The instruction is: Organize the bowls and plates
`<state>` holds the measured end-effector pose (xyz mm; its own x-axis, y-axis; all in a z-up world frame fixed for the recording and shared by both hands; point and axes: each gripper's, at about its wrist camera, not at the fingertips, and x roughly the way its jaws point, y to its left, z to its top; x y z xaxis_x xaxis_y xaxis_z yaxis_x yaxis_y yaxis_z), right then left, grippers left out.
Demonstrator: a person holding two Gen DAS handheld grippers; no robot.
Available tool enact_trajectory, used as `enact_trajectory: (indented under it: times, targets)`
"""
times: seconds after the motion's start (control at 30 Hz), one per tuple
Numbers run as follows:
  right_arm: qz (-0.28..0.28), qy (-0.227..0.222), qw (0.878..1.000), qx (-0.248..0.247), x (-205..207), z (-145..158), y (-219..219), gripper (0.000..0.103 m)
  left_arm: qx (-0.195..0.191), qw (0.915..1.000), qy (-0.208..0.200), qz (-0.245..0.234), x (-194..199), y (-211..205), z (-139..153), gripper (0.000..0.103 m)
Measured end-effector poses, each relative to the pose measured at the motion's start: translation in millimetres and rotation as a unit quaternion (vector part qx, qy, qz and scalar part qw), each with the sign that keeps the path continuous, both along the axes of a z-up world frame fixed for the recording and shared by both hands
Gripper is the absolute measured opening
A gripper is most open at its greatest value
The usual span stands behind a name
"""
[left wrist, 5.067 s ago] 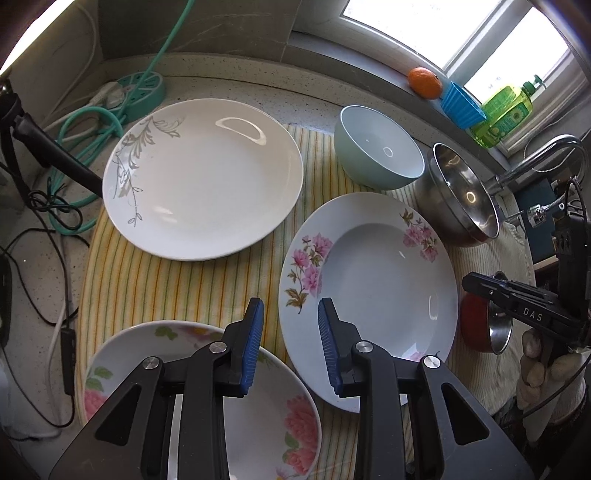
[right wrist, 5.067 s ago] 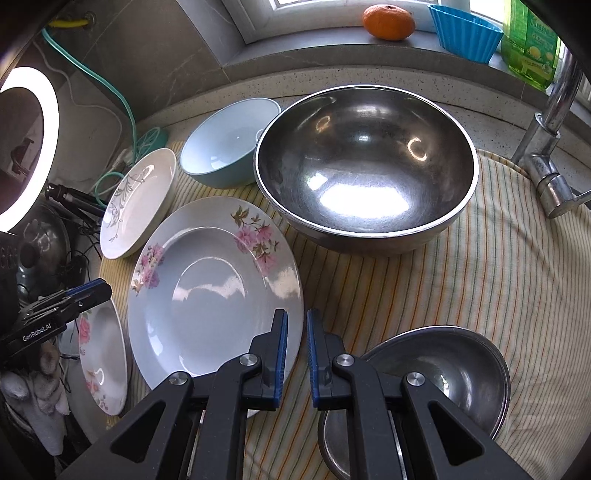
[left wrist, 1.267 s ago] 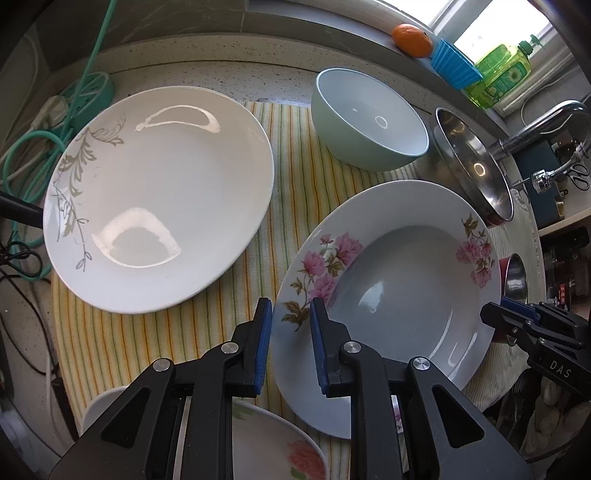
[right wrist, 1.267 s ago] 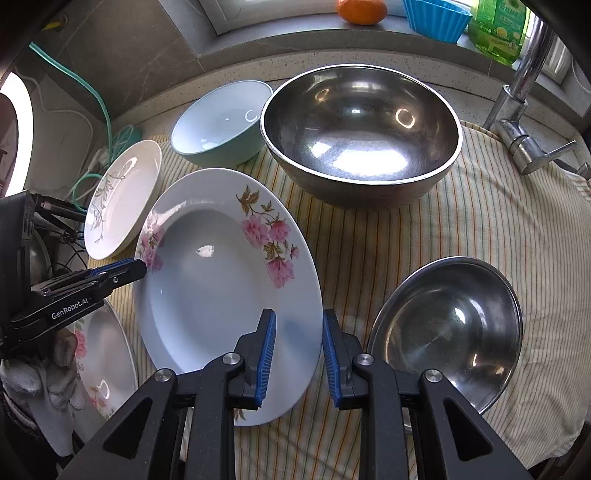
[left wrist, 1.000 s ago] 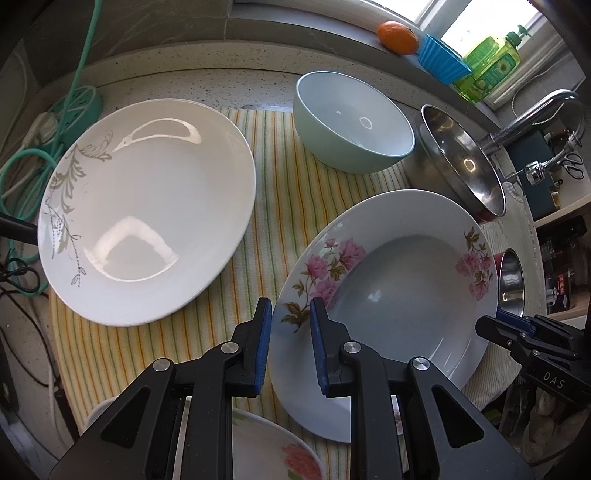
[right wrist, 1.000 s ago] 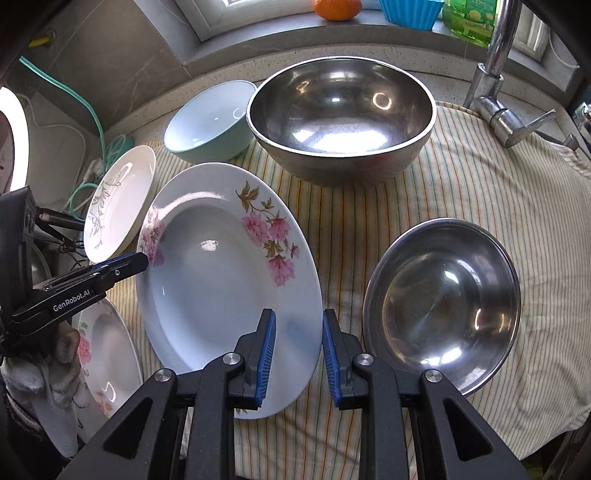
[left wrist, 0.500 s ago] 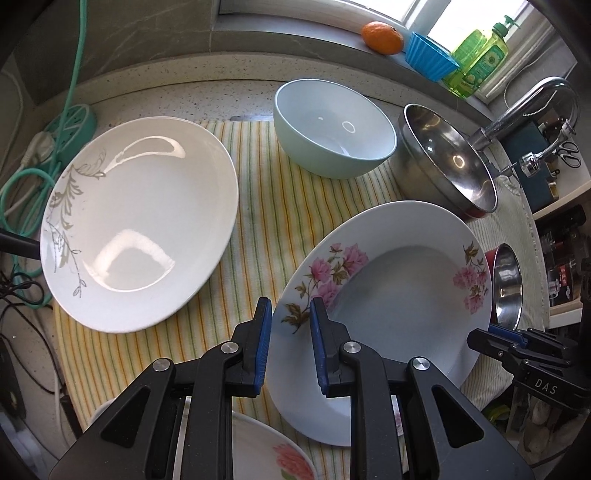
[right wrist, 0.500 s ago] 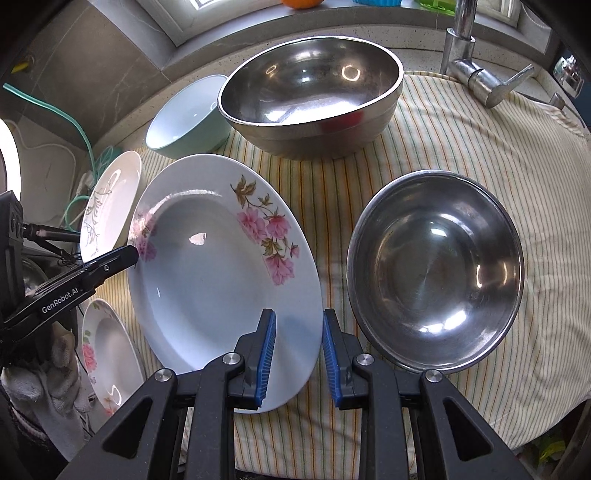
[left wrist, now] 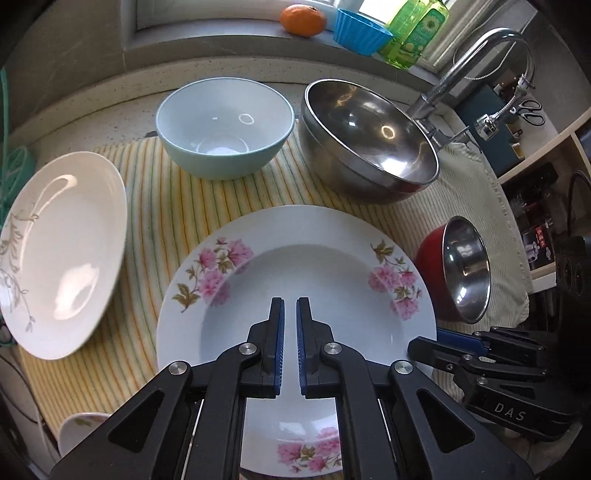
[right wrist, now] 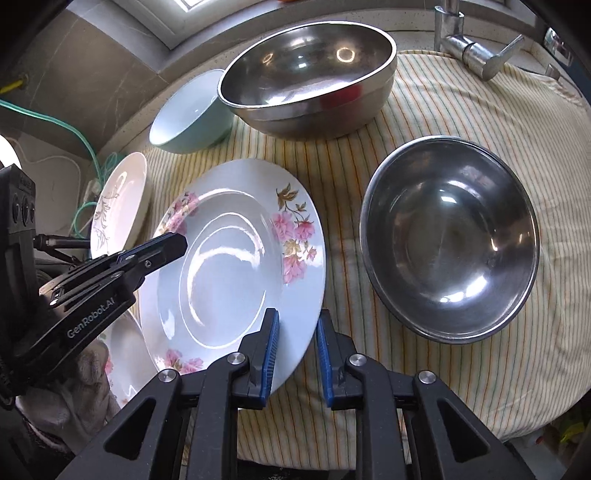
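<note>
flowered plate (left wrist: 314, 273) flat on the striped cloth (left wrist: 177, 206), in the middle of the spread, pink blossoms around its broad rim. behind it a light blue bowl (left wrist: 221, 122) and, just beside that, a large steel bowl (left wrist: 369, 140) leaning a little on the cloth. to the right of the plate a small steel bowl (right wrist: 450, 236), red on the outside, near the plate's rim but apart from it. to the left a white plate (left wrist: 62, 251) with a grey sprig pattern, half off the cloth's edge. at the near left corner a small flowered plate (left wrist: 81, 428), partly hidden under the big one in the right wrist view.

left gripper (left wrist: 290, 310) pointing steeply down over the plate's well, blue pads drawn together with only a sliver between them, clenched on nothing.

right gripper (right wrist: 295, 325) at the plate's near right rim, jaws closing, one pad over the plate's inside and the other outside the edge, the rim between them; no firm pinch to be seen yet.

gloved hand (right wrist: 74, 391) under the left gripper's body at the lower left.

along the sill an orange (left wrist: 303, 18), a blue cup (left wrist: 362, 29) and a green bottle (left wrist: 417, 29); a chrome tap (left wrist: 480, 55) behind the large steel bowl.
</note>
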<state>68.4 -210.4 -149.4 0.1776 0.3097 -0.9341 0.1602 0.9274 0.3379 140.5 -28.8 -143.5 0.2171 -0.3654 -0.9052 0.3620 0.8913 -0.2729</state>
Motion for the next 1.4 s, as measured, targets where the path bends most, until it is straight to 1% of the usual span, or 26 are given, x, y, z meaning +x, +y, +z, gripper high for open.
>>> enact_trajectory:
  times: [0.07, 0.13, 0.17, 0.23, 0.33, 0.43, 0.53, 0.6, 0.7, 0.77, 0.93, 0.97, 1.0, 1.03, 1.23, 1.33, 1.4]
  targets:
    - [-0.001, -0.004, 1.000, -0.004, -1, -1, -3, 0.013, 0.002, 1.0000, -0.005, -0.002, 1, 6, 5, 0.004]
    - [-0.004, 0.000, 1.000, 0.000, -3, -5, -8, 0.011, 0.005, 0.9999, -0.005, 0.008, 4, 16, 8, 0.004]
    - [-0.006, 0.005, 1.000, -0.002, -5, -7, -10, 0.011, 0.007, 0.9999, -0.005, 0.014, 6, 23, 9, 0.004]
    - [-0.004, 0.009, 1.000, 0.011, -6, -9, -12, 0.011, 0.015, 0.9998, -0.002, 0.015, 9, 32, 10, 0.004]
    - [0.007, 0.004, 1.000, 0.001, -7, -7, -9, 0.011, 0.027, 0.9991, 0.004, 0.033, 16, 49, 8, 0.006]
    - [0.002, -0.004, 1.000, 0.003, -8, -6, -8, 0.011, 0.028, 0.9991, 0.009, 0.030, 20, 55, 6, 0.006]
    - [-0.005, -0.014, 1.000, 0.012, -13, -5, -11, 0.011, 0.026, 0.9990, 0.033, 0.016, 24, 50, -4, 0.009]
    - [-0.005, -0.021, 1.000, 0.007, -17, -4, -10, 0.011, 0.032, 0.9988, 0.033, 0.014, 25, 46, -6, 0.010]
    - [-0.015, -0.026, 0.999, 0.016, -27, -2, -13, 0.011, 0.033, 0.9991, 0.027, 0.004, 26, 43, -6, 0.010]
    - [-0.019, -0.032, 0.999, 0.017, -33, -1, -18, 0.011, 0.040, 0.9990, 0.019, -0.008, 27, 37, -6, 0.010]
    - [-0.028, -0.030, 0.999, 0.027, -42, -3, -18, 0.011, 0.050, 0.9982, 0.015, -0.028, 36, 29, -8, 0.010]
    - [-0.028, -0.030, 0.999, 0.029, -43, -3, -17, 0.011, 0.053, 0.9980, 0.015, -0.029, 37, 28, -8, 0.013]
    - [-0.029, -0.029, 0.999, 0.032, -44, -4, -18, 0.011, 0.056, 0.9980, 0.014, -0.028, 38, 29, -9, 0.019]
    - [-0.031, -0.029, 0.999, 0.034, -45, -5, -18, 0.012, 0.057, 0.9979, 0.014, -0.028, 40, 29, -9, 0.019]
    - [-0.042, -0.020, 0.997, 0.054, -47, -13, -20, 0.016, 0.051, 0.9975, 0.036, -0.034, 44, 34, -17, 0.020]
    - [-0.047, -0.019, 0.997, 0.063, -46, -16, -22, 0.016, 0.040, 0.9974, 0.048, -0.037, 45, 34, -20, 0.020]
    - [-0.051, -0.016, 0.996, 0.076, -46, -18, -24, 0.016, 0.039, 0.9973, 0.048, -0.040, 46, 33, -19, 0.020]
